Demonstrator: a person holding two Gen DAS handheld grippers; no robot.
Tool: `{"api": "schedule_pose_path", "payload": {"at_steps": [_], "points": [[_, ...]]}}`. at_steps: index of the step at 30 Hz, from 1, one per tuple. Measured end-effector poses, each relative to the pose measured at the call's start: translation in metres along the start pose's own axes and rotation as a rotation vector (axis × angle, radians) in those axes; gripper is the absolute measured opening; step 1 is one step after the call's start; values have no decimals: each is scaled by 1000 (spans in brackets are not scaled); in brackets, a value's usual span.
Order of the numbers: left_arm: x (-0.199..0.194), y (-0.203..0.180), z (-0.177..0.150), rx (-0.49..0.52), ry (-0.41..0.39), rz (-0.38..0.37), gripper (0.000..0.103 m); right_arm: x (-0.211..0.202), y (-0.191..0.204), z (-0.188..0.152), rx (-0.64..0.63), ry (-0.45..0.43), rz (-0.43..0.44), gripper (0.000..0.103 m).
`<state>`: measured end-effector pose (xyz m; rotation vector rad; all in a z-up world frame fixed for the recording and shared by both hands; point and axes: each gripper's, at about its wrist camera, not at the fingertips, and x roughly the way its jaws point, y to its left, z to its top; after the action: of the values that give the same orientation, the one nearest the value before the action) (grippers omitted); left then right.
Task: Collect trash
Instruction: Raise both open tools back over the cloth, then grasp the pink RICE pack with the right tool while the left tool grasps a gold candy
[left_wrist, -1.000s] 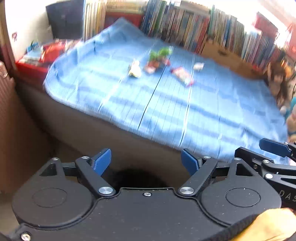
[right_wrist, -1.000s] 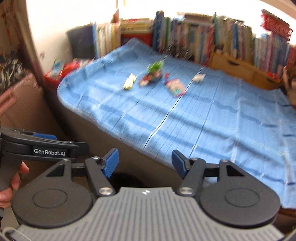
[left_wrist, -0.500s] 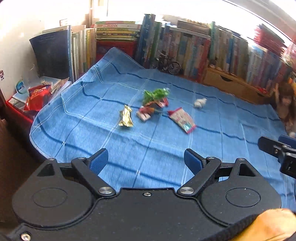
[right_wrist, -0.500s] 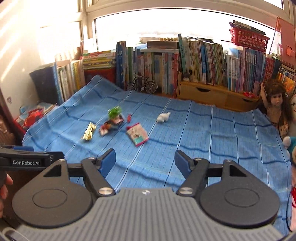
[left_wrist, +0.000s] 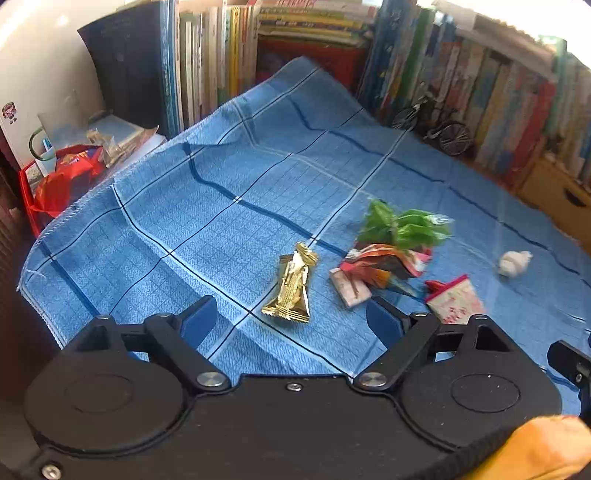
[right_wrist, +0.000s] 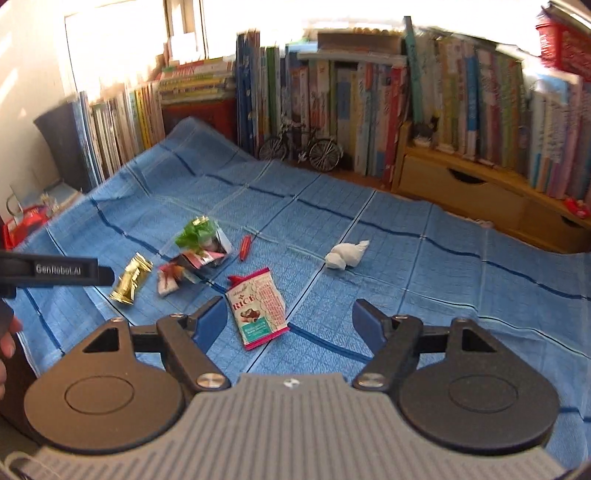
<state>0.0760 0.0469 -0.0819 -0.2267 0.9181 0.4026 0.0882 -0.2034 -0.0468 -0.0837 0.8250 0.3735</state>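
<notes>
Trash lies scattered on a blue checked cloth (left_wrist: 229, 206) (right_wrist: 424, 266). A gold wrapper (left_wrist: 292, 286) (right_wrist: 131, 278) rests just ahead of my open left gripper (left_wrist: 290, 319). Beside it sit a crumpled red and white wrapper (left_wrist: 376, 267) (right_wrist: 184, 267), a green wrapper (left_wrist: 404, 225) (right_wrist: 195, 229), a pink rice snack packet (left_wrist: 456, 301) (right_wrist: 258, 308) and a white tissue wad (left_wrist: 513, 262) (right_wrist: 345, 254). My right gripper (right_wrist: 290, 325) is open, with the rice packet lying just ahead between its fingers, untouched. A small red scrap (right_wrist: 244, 247) lies past the packet.
Rows of books (right_wrist: 332, 92) line the back and left. A model bicycle (right_wrist: 299, 147) stands at the cloth's far edge. A wooden drawer unit (right_wrist: 480, 192) is at the right. A red basket (left_wrist: 55, 181) of clutter sits off the left corner. A hand (right_wrist: 5, 343) holds the left gripper.
Both grippers have moved forward and down over the cloth, closer to the wrappers. The trash now looks larger and nearer. Both stay open.
</notes>
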Motion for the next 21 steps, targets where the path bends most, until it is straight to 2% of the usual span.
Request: {"api": "schedule_pose_path", "payload": {"at_steps": [9,13,17,19,21], "points": [[56,-12,11,13,56,61,86,81,-5,4,-4,107,70,85],[73,-13,13,18,73,80,86,99,1,7,-34,105,89,88],[81,-10,13,1,83,62,86,109,15,9,-113,93,107,88],[83,-10,13,-3,89,45,84,113,20,9,-144,87,114,88],[86,-10,14,-12,98,27,75,117,24,9,-161,91,118,88]]}}
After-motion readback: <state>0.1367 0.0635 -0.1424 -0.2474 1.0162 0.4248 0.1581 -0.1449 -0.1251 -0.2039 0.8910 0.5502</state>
